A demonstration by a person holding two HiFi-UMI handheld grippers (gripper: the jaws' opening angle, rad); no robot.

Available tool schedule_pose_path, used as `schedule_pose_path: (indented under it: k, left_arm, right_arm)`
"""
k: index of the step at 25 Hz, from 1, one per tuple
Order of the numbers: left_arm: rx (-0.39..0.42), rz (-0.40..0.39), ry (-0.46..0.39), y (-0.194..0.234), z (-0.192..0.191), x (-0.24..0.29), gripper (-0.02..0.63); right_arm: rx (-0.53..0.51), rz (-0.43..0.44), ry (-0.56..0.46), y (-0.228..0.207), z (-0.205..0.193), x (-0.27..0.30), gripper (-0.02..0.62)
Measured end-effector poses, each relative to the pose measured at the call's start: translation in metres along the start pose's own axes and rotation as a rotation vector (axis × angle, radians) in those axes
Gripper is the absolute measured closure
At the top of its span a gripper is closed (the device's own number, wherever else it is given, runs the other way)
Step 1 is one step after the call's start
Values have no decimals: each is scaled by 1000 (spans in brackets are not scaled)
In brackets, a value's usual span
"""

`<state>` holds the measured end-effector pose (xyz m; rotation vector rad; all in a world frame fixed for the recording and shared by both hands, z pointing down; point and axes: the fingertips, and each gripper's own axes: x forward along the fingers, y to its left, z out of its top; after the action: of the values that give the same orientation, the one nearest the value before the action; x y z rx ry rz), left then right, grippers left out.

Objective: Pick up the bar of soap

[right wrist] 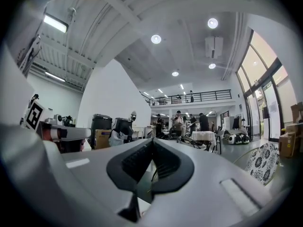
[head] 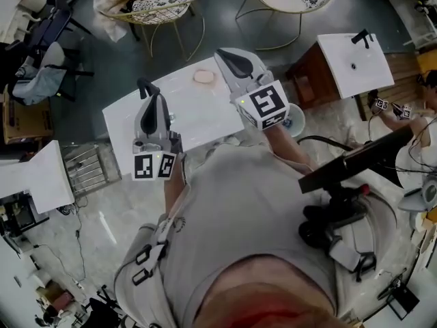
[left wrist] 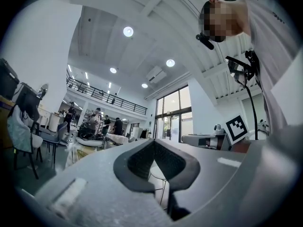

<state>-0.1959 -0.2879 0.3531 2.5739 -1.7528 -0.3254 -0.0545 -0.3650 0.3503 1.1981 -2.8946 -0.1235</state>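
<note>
On the white counter (head: 198, 118), far edge: one pink bar of soap (head: 204, 76), untouched. We hold left gripper (head: 145, 87) and right gripper (head: 227, 57) with jaws closed, empty. Step: approach. Next, likely: open right jaws, descend.

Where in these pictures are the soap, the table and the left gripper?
soap (head: 204, 76), head view, middle of the bar.
table (head: 198, 118), head view, bare part of its top.
left gripper (head: 143, 85), head view, tip of its jaws.
</note>
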Motion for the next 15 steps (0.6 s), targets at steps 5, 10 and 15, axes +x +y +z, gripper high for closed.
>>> schedule_pose_path:
  k: [5,10,15]
  left_arm:
    - [2,-15,14,-1,-2,2,607]
    - [-3,-24,21,0,-5,4,607]
    - [-11,-31,20,-4,-9,5,607]
  right_arm:
    - [-8,-13,1,-9,0,2,595]
    - [-62,-25,-1,-10,6,6,594]
    - [-92,-22,11,-5,5,7,595]
